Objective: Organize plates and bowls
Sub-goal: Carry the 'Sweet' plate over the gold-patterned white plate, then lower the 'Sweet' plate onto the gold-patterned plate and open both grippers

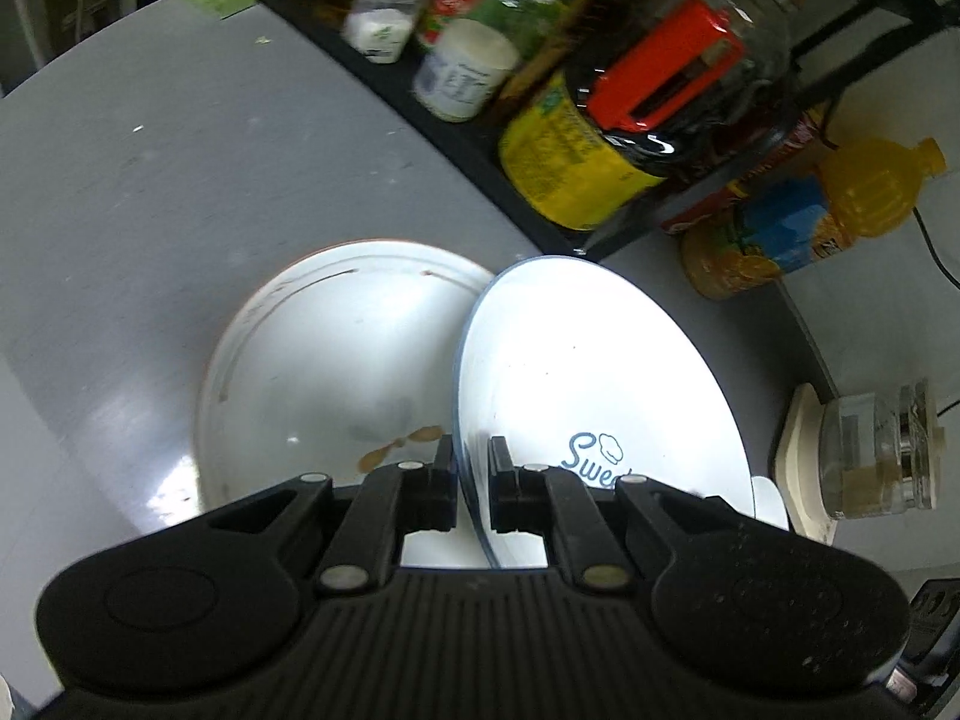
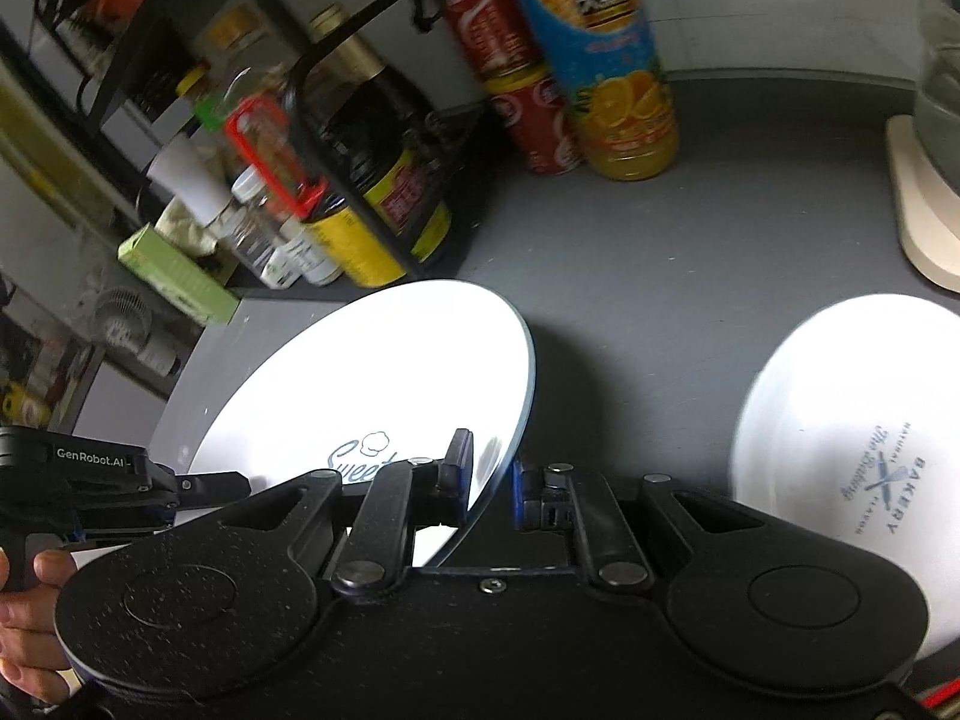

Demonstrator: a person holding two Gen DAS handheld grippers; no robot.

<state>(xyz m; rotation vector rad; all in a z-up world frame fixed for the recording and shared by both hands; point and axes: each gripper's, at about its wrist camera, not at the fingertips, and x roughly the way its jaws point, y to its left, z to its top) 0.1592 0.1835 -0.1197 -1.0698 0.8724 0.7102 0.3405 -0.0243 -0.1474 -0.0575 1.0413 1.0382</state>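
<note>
- On the left of the left wrist view, a white plate with brown rim marks [image 1: 324, 360] lay flat on the grey countertop [image 1: 120, 210], just beside and partly under the carried plate.
- The left gripper [image 1: 471, 480] had its jaws clamped on the near rim of the "Sweet" plate [image 1: 588, 372], which hung tilted above the counter.
- The right gripper [image 2: 489, 474] pinched the same plate [image 2: 384, 378] at another point on its rim, so both hands shared the load.
- Judged from this, the flat plate sat nearest the left gripper; the coming move likely turned on levelling the tilted plate over it.
- To the right, a "Bakery" bowl [image 2: 852, 438] rested well apart on the counter.
- A person's hand [image 2: 24, 612] held the left tool.
</note>
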